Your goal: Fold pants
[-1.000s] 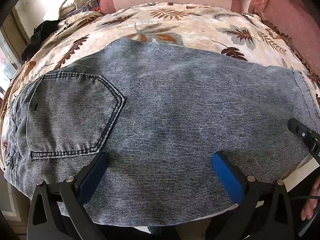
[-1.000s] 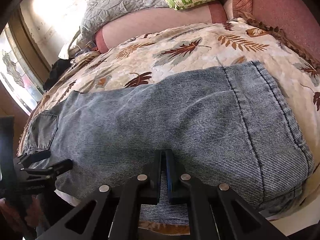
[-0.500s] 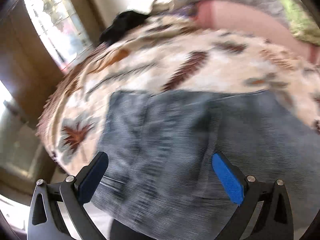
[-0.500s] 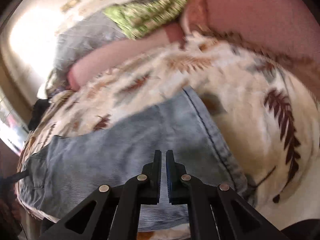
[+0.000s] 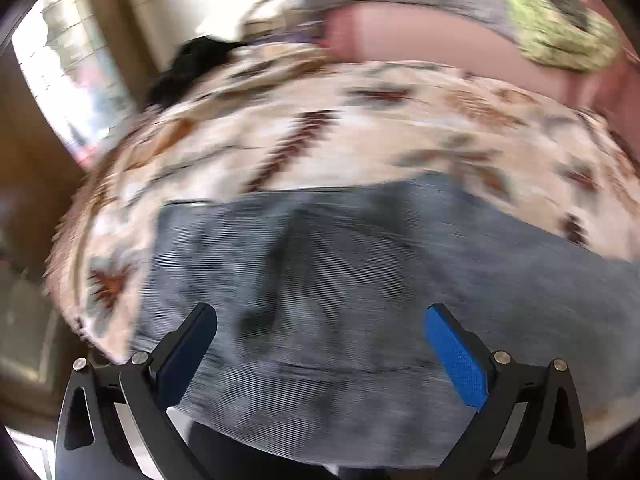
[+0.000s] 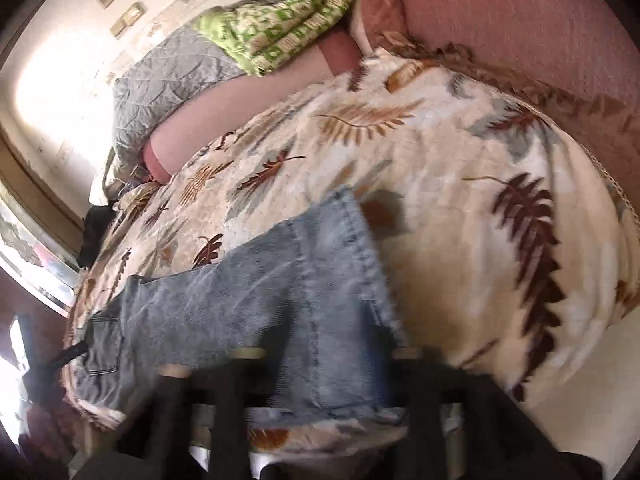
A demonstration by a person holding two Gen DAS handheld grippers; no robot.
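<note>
Denim, faded blue pants [image 5: 360, 288] lie flat on our leaf-patterned cream blanket [image 5: 360, 128]. Left of them, our left gripper [image 5: 320, 332] hovers, jaws apart. Our right gripper [image 6: 332, 364] blurs; jaws unreadable. Next, we judge: grasp an end, fold across.

Faded matt denim pants [image 5: 360, 280], plush leaf-print blanket [image 6: 460, 208]

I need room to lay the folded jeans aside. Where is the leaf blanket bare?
Bare leaf blanket lies between the jeans' hem and the pink cushion, and behind the jeans up to the pink bolster. The far end is crowded with piled bedding.
</note>
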